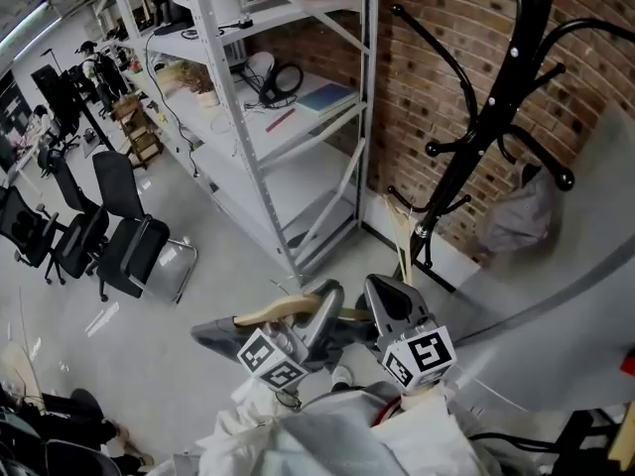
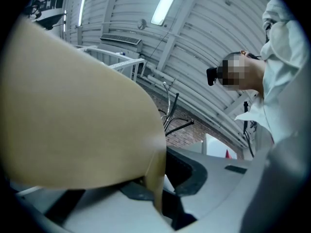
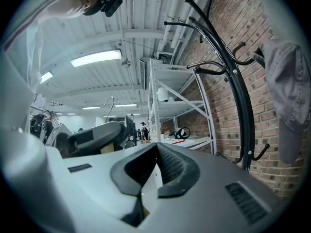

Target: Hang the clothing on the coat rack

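Observation:
A tan wooden hanger (image 1: 283, 311) lies across both grippers low in the head view. My left gripper (image 1: 322, 300) is shut on it; in the left gripper view the hanger (image 2: 73, 115) fills the left side and hides one jaw of the left gripper (image 2: 163, 165). My right gripper (image 1: 382, 291) is shut too, and a tan sliver shows deep between the jaws of the right gripper (image 3: 156, 147). Dark grey cloth (image 1: 213, 337) hangs under the hanger. The black coat rack (image 1: 496, 97) stands to the right at the brick wall, with a grey garment (image 1: 521, 216) on one of its hooks.
Grey metal shelving (image 1: 288, 117) stands left of the rack. A second wooden hanger (image 1: 402, 231) leans by the rack's base. Black office chairs (image 1: 119, 236) are far left. A large blurred grey surface (image 1: 585, 305) fills the right side. The person's white clothing (image 1: 327, 434) is at the bottom.

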The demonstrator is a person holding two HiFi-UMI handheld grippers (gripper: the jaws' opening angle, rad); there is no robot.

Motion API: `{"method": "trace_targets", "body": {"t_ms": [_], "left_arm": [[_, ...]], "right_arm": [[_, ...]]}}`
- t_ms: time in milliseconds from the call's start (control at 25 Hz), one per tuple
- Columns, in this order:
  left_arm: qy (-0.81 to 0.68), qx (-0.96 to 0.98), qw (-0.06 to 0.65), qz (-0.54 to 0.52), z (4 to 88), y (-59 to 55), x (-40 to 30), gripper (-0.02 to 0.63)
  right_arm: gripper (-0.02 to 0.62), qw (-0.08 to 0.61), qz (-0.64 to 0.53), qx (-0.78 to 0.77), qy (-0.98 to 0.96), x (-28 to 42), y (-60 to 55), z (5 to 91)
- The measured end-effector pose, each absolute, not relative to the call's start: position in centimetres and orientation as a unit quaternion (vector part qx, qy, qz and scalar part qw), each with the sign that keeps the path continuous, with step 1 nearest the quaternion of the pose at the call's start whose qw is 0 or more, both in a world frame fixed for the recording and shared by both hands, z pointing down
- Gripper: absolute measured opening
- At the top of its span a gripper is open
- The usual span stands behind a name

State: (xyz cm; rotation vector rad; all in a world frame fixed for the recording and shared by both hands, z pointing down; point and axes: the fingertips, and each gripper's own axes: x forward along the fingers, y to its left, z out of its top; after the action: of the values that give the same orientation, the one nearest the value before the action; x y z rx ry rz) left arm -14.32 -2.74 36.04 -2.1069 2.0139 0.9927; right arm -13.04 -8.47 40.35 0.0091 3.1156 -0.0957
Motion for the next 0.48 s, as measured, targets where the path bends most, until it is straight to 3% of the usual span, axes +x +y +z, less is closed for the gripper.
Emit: {"method": "trace_targets", "body": {"t_ms": [480], "left_arm": [[0.600, -0.730, 0.021, 0.327, 35.0, -11.0, -16.0, 0.046]], "right_arm": [[0.021, 0.032, -0.024, -0.058, 0.998, -14.2, -16.2, 39.6]]}}
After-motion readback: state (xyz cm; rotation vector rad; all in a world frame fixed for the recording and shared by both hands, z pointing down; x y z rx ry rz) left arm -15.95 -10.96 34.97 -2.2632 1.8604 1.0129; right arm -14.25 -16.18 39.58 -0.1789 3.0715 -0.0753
